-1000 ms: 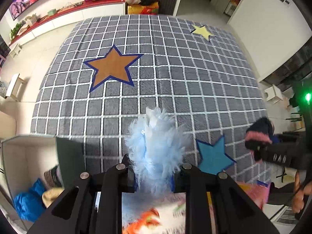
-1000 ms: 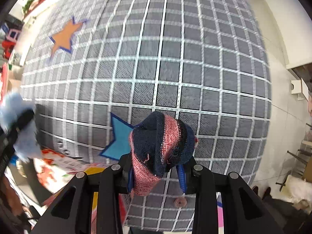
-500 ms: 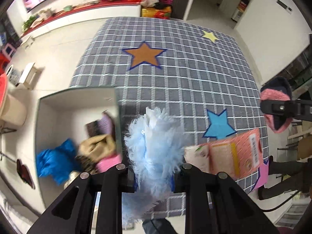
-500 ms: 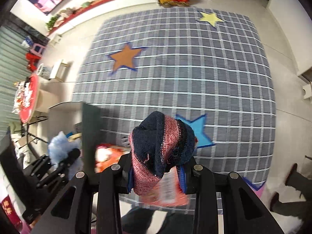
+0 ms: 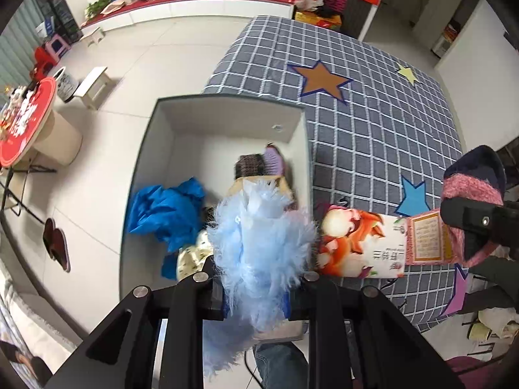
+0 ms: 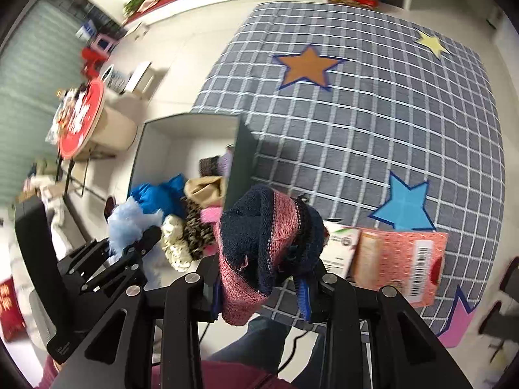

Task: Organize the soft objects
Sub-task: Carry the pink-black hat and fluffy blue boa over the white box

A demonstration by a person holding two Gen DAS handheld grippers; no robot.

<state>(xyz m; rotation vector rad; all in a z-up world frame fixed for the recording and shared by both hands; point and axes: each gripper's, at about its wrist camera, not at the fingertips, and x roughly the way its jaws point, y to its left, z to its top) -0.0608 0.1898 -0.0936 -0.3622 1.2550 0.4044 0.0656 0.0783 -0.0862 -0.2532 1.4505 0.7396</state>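
the left gripper [image 5: 254, 295] is clamping a fluffy light-blue piece [image 5: 259, 246], which is sitting between the two fingers at the lower centre of the left wrist frame and spilling out above and below them. the gripper is pointing down over the near end of a white storage box [image 5: 223, 120] that is filling the middle left of that frame. inside the box a blue cloth [image 5: 165, 210], a purple item [image 5: 274, 162] and other soft things are lying in a heap.

the right gripper [image 6: 259, 287] is squeezing a navy and pink knitted hat [image 6: 259, 243], which is bulging up between its fingers at the lower centre of the right wrist frame. it is hanging over the grey checked mat [image 6: 373, 123], beside the box's right wall. a printed pink package [image 6: 399, 259] is lying on the mat at the right of that frame, just beside the box. in the left wrist frame the right gripper with its hat is showing at the right edge.
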